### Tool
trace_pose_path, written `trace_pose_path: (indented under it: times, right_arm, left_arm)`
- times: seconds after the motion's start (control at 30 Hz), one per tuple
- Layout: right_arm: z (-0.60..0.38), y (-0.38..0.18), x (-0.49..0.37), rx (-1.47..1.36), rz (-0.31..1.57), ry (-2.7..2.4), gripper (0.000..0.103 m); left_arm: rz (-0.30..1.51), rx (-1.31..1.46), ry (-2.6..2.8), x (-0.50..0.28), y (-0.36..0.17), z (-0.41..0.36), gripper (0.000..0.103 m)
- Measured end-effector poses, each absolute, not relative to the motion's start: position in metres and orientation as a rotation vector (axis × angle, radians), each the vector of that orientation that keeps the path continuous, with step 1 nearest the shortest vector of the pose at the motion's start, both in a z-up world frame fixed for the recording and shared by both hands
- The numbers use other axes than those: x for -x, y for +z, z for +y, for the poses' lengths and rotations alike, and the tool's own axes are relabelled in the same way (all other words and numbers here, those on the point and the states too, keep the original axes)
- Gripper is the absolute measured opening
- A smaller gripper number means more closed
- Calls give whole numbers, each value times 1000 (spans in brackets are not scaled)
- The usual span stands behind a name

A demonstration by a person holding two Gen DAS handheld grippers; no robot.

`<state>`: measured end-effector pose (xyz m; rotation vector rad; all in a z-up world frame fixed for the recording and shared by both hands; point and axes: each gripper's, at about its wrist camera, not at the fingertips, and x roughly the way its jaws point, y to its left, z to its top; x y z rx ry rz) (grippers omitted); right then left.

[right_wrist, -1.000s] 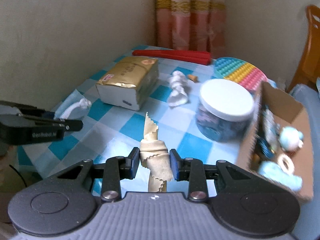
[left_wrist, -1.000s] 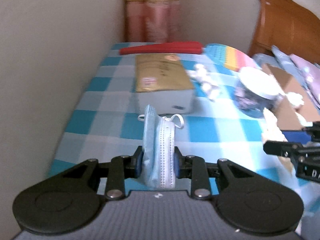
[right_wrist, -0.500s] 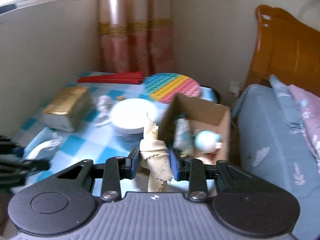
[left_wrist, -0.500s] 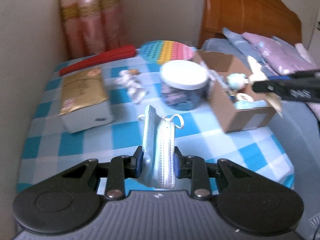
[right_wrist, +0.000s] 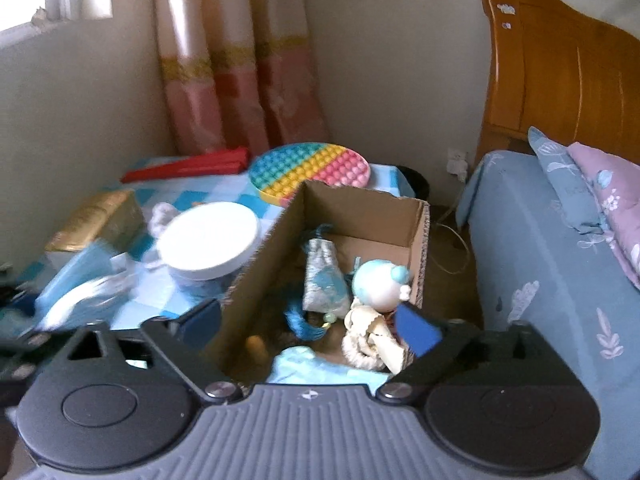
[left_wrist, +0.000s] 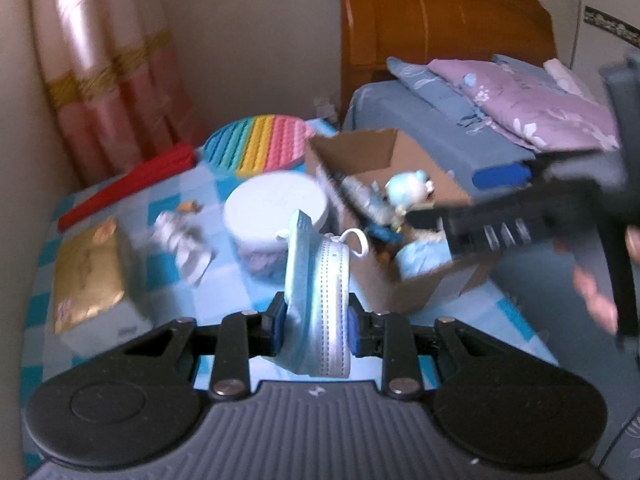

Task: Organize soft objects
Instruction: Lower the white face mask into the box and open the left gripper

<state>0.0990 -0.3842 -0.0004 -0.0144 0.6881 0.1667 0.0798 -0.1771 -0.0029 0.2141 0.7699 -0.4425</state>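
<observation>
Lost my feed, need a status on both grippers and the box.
Left gripper shut on face mask. Right gripper just opened, empty, over cardboard box; beige cloth lies inside. Nothing in the way.

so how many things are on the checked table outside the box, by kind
gold-topped boxes: 1
white-lidded jars: 1
rainbow bubble mats: 1
red flat things: 1
white crumpled cloths: 1
total: 5
</observation>
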Motion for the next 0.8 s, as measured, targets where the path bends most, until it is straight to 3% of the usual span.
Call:
trace_pose_path:
  times: [0.5, 0.6, 0.63, 0.67, 0.7, 0.73, 0.8]
  right_arm:
    - [-377, -9, -37, 126, 662, 122, 103]
    - [-375, -10, -36, 109, 672, 125, 103]
    - [-375, -10, -36, 105, 670, 126, 103]
    - [-374, -9, -36, 99, 672, 132, 103]
    - [-374, -9, -36, 94, 672, 135, 103]
    - [-374, -8, -36, 91, 670, 136, 103]
    - [-373, -7, -35, 90, 669, 143, 103]
  left_arm:
    - [686, -221, -608, -155, 29, -264, 28]
    - [716, -206, -620, -181, 22, -286, 35]
    - [722, -216, -620, -187, 20, -291, 51]
    - [729, -215, -619, -194, 16, -296, 77]
    - [731, -210, -615, -199, 12, -299, 87]
    - [738, -215, -604, -205, 8, -304, 93]
    - [732, -226, -577, -209, 3, -306, 93]
